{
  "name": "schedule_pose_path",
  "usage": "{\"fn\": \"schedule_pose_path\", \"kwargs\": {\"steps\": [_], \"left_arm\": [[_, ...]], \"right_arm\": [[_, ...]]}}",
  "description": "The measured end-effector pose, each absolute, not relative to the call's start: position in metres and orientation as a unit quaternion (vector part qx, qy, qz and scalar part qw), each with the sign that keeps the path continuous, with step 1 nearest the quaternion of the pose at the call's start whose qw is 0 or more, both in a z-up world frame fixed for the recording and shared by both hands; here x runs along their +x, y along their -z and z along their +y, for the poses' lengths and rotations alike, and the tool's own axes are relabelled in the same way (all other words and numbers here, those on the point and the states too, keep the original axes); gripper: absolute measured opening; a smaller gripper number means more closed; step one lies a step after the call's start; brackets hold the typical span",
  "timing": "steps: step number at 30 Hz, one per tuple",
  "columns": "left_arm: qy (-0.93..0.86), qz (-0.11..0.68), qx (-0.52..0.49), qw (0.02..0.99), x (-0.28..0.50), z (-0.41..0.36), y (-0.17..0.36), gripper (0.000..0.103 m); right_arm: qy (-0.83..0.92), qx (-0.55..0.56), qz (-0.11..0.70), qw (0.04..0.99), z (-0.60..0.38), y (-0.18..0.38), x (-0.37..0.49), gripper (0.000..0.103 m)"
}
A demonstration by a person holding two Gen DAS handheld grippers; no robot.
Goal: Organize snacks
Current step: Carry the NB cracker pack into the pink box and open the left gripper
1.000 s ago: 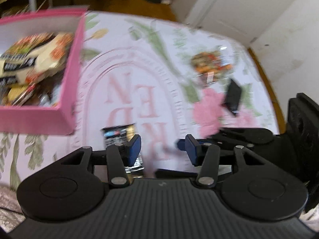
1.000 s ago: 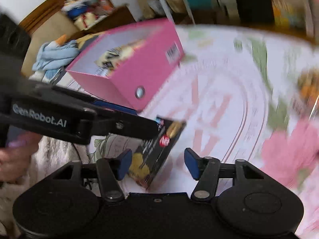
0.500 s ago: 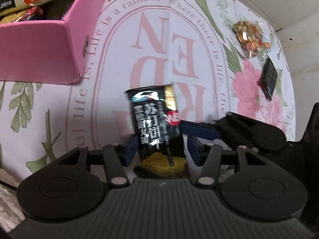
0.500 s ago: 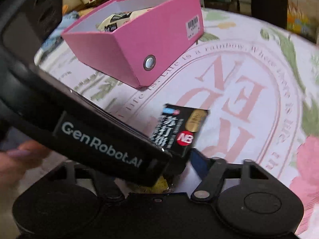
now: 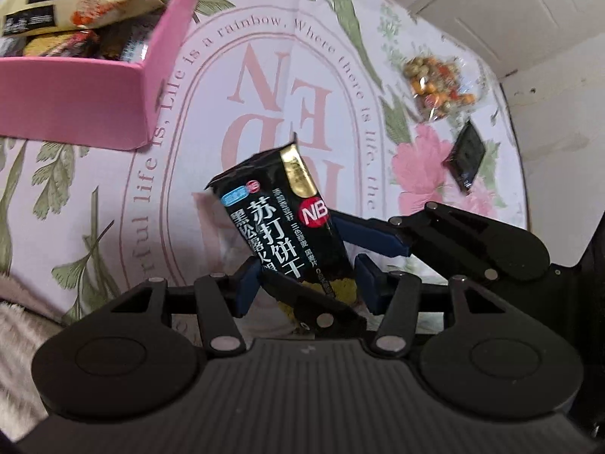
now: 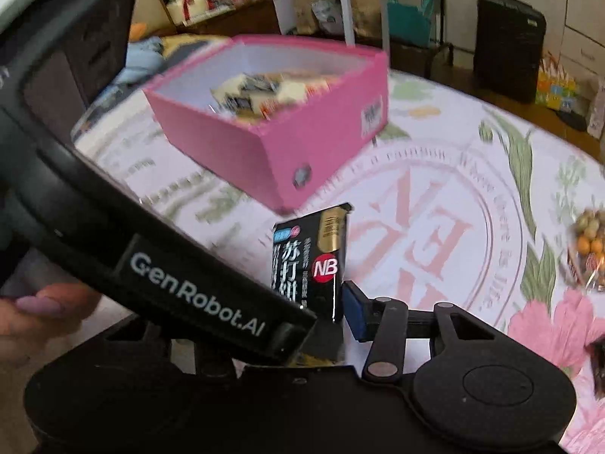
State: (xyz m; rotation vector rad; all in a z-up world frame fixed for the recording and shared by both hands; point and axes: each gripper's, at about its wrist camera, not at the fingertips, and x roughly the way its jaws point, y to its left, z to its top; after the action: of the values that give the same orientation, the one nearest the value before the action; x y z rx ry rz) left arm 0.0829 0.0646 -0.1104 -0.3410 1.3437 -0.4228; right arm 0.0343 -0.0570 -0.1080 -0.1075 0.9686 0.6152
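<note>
Fingers (image 5: 245, 287) of the left gripper (image 5: 302, 287) stand part-way apart with the black cracker packet (image 5: 287, 234) rising between them; the left pad sits against the packet's lower left edge, the right pad (image 5: 368, 283) just beside its right edge, and whether that one presses on it I cannot tell. Across the same packet reaches the right gripper (image 5: 340, 257), its jaws closing: one blue finger lies along the packet's right side, the other black finger crosses in front of its bottom end. In the right wrist view the right gripper (image 6: 321, 321) has its blue pad (image 6: 353, 312) touching the packet's (image 6: 310, 261) right edge, while the left gripper's black body hides the other finger.

The packet tilts, top leaning left in the left wrist view, held up off the floral tablecloth (image 5: 113, 196). It is glossy black with white Chinese lettering, a gold stripe, a red "NB" disc and yellow at the base.

Up and to the left stands the pink box (image 5: 75, 94) with snack bags inside. Far right lie a clear nut pouch (image 5: 438, 87) and a small black sachet (image 5: 467, 155).
</note>
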Motion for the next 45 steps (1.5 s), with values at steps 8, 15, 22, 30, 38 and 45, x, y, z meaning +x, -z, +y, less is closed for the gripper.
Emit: {"fn": "schedule_pose_path", "kwargs": {"steps": [8, 15, 22, 30, 38, 45], "left_arm": [[0.17, 0.537, -0.168, 0.809, 0.09, 0.106, 0.039, 0.053], [0.123, 0.518, -0.178, 0.828, 0.125, 0.153, 0.02, 0.054], [0.061, 0.526, -0.209, 0.822, 0.166, 0.19, 0.042, 0.055], [0.044, 0.527, -0.247, 0.812, 0.179, 0.195, 0.067, 0.061], [0.031, 0.491, -0.18, 0.852, 0.161, 0.184, 0.05, 0.064], [0.044, 0.461, -0.111, 0.879, 0.133, 0.165, 0.024, 0.064]], "right_arm": [[-0.322, -0.076, 0.38, 0.864, -0.018, 0.048, 0.059, 0.053], [-0.366, -0.079, 0.344, 0.861, 0.026, 0.04, 0.106, 0.053], [-0.413, -0.123, 0.338, 0.836, 0.065, 0.06, 0.151, 0.052], [-0.415, -0.149, 0.331, 0.834, 0.057, 0.08, 0.157, 0.056], [-0.352, -0.101, 0.326, 0.872, 0.014, 0.07, 0.133, 0.065], [-0.295, -0.064, 0.361, 0.883, -0.04, 0.066, 0.092, 0.065]]}}
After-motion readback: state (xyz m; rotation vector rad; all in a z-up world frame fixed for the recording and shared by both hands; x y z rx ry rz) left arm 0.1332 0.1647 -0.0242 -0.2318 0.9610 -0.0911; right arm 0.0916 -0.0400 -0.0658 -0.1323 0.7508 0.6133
